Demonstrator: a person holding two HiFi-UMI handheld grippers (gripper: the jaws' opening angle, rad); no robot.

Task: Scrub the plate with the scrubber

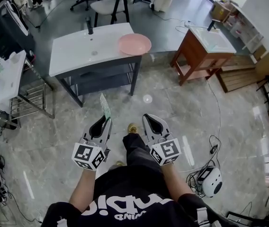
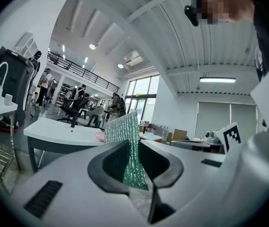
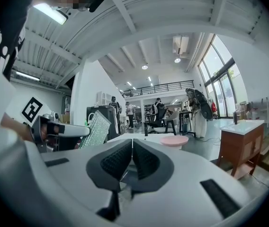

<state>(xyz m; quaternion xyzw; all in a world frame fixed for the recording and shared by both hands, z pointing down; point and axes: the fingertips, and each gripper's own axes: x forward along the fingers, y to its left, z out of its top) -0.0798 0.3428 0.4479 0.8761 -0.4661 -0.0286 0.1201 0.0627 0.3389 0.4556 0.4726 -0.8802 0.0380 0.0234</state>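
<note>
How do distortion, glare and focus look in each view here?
Head view: fisheye curves the room's edges; glossy floor shows pale glare streaks; plate reads sharp. Left gripper view: dark round vignette, scrubber crisp, the left tongs gripping it soft up close. Right gripper view: same vignette, windows bright, ceiling lamps flare.

My left gripper [image 1: 106,121] pinches the scrubber [image 1: 105,106]; my right gripper [image 1: 147,118] is closed on nothing. Left arm [image 1: 84,189] and right arm [image 1: 176,182] reach forward, grippers side by side.
</note>
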